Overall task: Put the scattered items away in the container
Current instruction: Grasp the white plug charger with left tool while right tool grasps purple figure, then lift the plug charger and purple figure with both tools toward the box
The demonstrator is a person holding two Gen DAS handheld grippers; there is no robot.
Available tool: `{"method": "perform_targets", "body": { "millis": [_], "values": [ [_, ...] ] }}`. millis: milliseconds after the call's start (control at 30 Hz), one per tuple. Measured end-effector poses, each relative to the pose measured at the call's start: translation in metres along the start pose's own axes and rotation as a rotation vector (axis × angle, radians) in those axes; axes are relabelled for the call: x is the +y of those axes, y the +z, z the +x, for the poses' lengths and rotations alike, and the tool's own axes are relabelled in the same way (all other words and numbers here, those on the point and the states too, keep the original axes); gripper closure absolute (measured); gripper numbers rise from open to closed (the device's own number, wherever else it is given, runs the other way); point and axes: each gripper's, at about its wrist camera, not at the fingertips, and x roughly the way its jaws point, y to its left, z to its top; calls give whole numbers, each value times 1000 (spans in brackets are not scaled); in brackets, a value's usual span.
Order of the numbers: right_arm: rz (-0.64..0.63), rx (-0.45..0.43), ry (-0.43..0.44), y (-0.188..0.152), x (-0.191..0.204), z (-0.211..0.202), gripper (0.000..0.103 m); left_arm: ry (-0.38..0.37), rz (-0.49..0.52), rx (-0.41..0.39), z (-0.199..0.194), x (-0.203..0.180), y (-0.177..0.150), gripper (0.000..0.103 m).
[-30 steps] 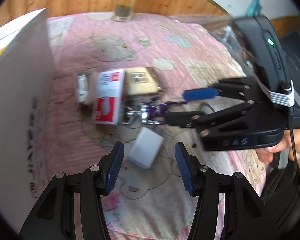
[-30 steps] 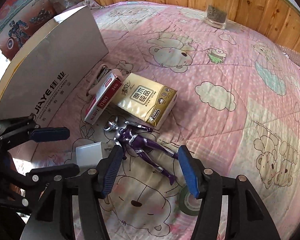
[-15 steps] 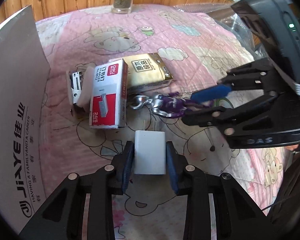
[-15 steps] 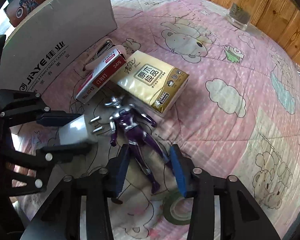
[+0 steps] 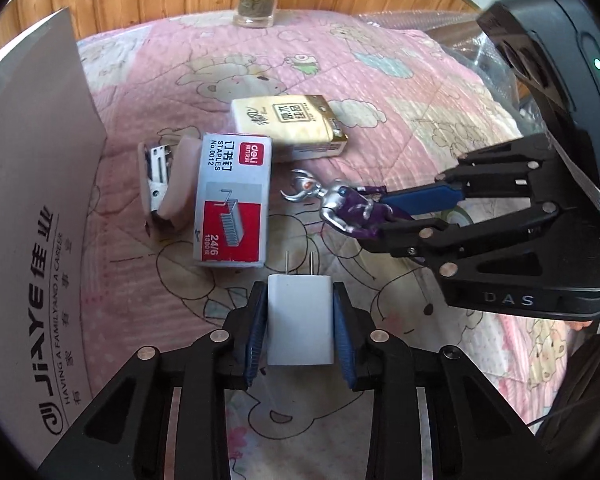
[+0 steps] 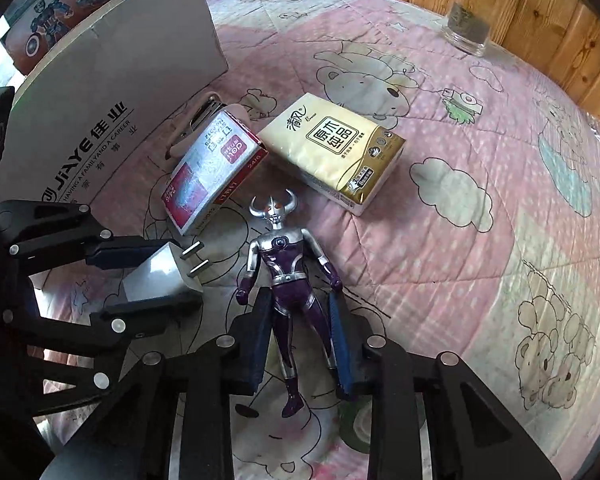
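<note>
Between the blue pads of the left claw sits a white plug adapter, prongs pointing away from the claw. The jaws are closing and the pads already press its two flat sides. The right claw is closing as well, with the legs of a purple and silver toy figure between its pads; the pads look to be touching the legs, though the hold seems light. Both items lie on the pink quilted bed.

Just beyond the left claw lies a staples box, with a stapler beside it on the far side from the right claw, and a yellow tissue pack farther out. A roll of green tape lies partly hidden under the right claw.

My guess at the risks: the adapter is smooth and held low on its body, so it could pivot or slip out when lifted. The figure is gripped only by its thin legs, so its heavier torso may swing or pull free. The two claws are near each other, so lifting together could knock them.

Off to the left claw's outer side stands a white cardboard box; only its printed outer wall shows, so what it holds cannot be told. A glass jar far ahead holds some dark stuff.
</note>
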Motion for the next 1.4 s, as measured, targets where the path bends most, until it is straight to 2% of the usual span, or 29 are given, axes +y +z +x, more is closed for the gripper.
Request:
{"method": "perform_targets", "body": {
  "millis": [267,533,933,1400],
  "values": [
    [49,-65,75,-8,3,-34,74,-11,-63,-45,-32,10,-2,71],
    [102,-138,134,-13,24,-52,74,-5,-87,-99,-62,10,-3,71],
    [163,-214,104,-9,21,-56,74,38,-121,-184,-107,7,-4,71],
    [170,-271,92,-27,52,-81,74,60,-124,-259,-142,7,-10,71]
  ]
}}
